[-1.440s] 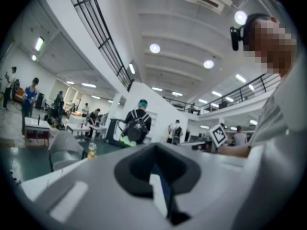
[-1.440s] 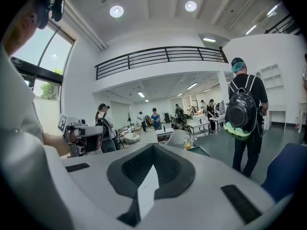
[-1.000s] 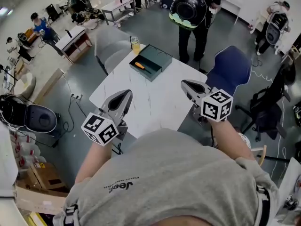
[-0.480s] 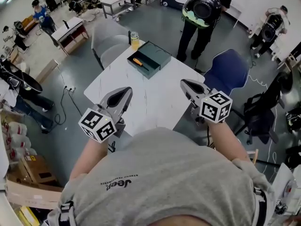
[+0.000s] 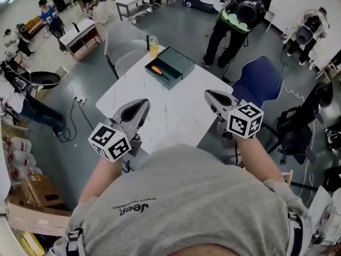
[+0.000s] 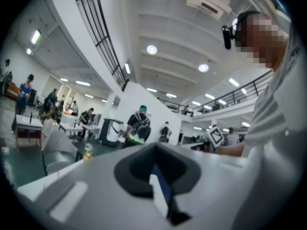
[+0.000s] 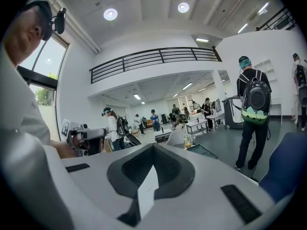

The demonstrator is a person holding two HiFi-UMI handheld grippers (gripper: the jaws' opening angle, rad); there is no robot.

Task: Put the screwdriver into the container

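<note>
— Where am I working today?
— I see a big open lab hall: grey floor (image 5: 176, 25), rows of white work tables (image 5: 80, 34), a railed mezzanine (image 7: 153, 59), people (image 5: 242, 9) wearing backpack rigs.

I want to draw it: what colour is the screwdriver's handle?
Orange. The screwdriver lies in the dark green container; the head view shows it best.

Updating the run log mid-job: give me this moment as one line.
left tongs: shut, empty | right tongs: shut, empty | screwdriver: lying in container
</note>
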